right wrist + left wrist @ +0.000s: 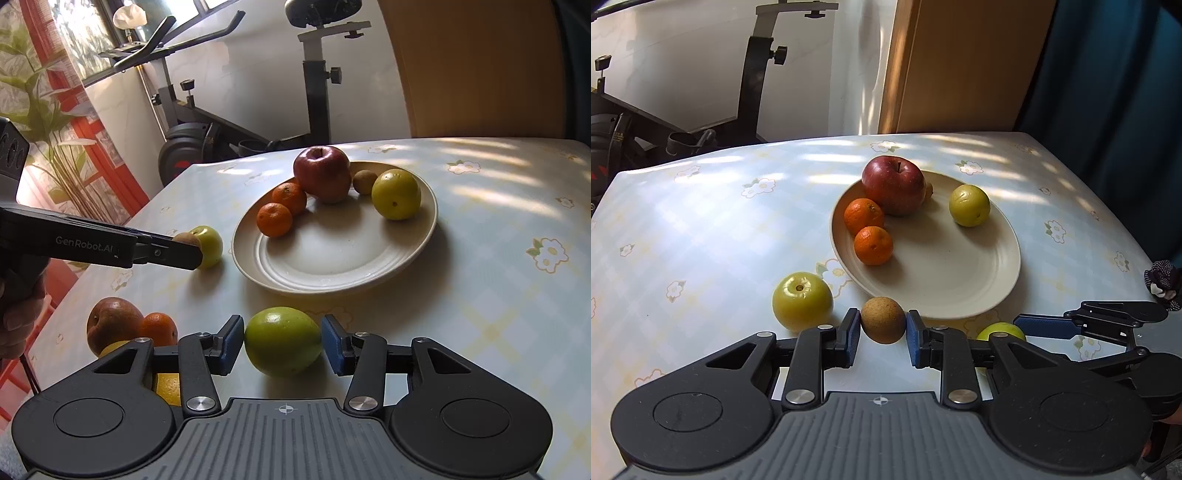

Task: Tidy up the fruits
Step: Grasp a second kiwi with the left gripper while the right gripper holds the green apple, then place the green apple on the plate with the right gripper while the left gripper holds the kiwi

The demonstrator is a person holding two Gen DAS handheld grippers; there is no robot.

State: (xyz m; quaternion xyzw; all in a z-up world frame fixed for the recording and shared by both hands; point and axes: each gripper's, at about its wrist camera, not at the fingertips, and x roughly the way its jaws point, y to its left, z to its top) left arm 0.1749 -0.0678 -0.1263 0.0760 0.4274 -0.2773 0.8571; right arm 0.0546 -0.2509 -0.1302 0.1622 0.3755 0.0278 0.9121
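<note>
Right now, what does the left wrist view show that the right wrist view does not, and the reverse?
Only the left wrist view shows the left tongs head-on, shut on a brown kiwi, with a green fruit beside them.

Only the right wrist view shows a reddish apple, an orange and a yellow fruit off the plate at lower left, plus a potted plant.

Both show the plate holding a red apple, two tangerines and a green fruit, and the right tongs gripping a green fruit.
</note>
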